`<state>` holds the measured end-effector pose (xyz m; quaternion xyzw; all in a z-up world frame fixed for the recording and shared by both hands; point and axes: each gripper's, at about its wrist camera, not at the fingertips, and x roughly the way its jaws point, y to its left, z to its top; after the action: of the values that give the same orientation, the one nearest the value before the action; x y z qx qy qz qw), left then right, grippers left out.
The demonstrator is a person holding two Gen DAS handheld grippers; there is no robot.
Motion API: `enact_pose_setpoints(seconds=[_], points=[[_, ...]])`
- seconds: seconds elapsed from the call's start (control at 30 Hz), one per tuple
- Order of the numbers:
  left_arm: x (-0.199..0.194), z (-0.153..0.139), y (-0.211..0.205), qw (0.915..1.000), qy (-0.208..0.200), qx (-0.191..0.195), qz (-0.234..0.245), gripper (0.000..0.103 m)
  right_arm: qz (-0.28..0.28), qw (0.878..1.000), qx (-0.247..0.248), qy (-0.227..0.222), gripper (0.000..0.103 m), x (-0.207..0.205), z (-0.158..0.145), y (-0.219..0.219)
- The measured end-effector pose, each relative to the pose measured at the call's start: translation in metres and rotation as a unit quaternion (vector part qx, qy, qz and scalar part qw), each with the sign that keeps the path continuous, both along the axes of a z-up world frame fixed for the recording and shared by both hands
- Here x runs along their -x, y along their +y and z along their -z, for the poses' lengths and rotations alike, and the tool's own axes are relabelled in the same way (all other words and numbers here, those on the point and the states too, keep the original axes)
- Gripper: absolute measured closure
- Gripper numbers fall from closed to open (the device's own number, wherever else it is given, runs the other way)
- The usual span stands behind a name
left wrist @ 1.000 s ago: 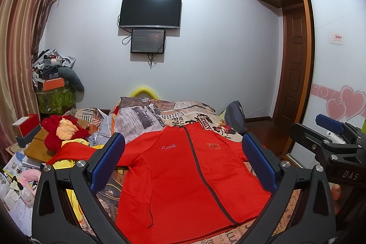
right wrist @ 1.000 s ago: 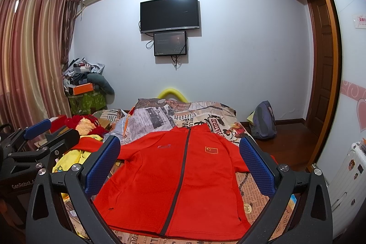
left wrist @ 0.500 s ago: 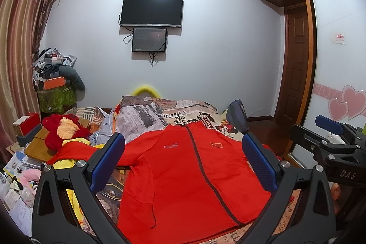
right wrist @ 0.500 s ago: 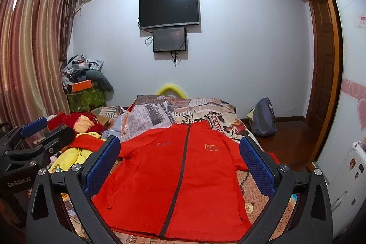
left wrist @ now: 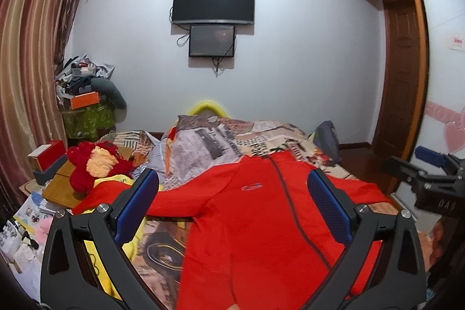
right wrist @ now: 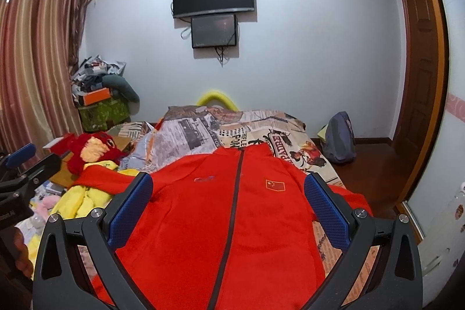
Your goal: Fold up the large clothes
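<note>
While both my tongs, left and right, hover wide open and empty: one red jacket, zipped, flat on bed.

Red jacket hem cut off by bottom edge, motion-blurred in left view. Chest logo too small to read.

red jacket flat on bed — left tongs agape

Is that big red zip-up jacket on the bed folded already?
No, the red zip-up jacket lies spread flat, front up, zipper closed, one sleeve stretched sideways.
</note>
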<state>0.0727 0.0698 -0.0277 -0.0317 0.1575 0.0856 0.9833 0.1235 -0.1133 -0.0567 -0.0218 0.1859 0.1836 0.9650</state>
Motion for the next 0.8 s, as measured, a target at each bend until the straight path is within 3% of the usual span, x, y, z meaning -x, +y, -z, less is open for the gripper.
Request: enact_pose_setpoints(seconds=[0.2, 0.37, 0.53, 0.67, 0.8], points=[[-0.049, 0.029, 0.052, 0.9988, 0.041, 0.007, -0.025, 0.000, -0.003, 0.999, 0.021, 0.041, 0.000, -0.048, 0.015, 0.009], [-0.084, 0.066, 0.112, 0.9925, 0.094, 0.056, -0.055, 0.000, 0.006, 0.995, 0.060, 0.075, 0.000, -0.082, 0.037, 0.017], [-0.114, 0.119, 0.187, 0.9724, 0.164, 0.150, -0.071, 0.000, -0.005, 0.987, 0.083, 0.136, 0.000, -0.117, 0.062, 0.029], [-0.121, 0.152, 0.228, 0.9578, 0.192, 0.193, -0.094, 0.000, -0.009, 0.979, 0.076, 0.190, 0.000, -0.140, 0.086, 0.032], [-0.128, 0.187, 0.275, 0.9365, 0.206, 0.268, -0.093, 0.000, -0.005, 0.972, 0.075, 0.221, 0.000, -0.160, 0.104, 0.036]])
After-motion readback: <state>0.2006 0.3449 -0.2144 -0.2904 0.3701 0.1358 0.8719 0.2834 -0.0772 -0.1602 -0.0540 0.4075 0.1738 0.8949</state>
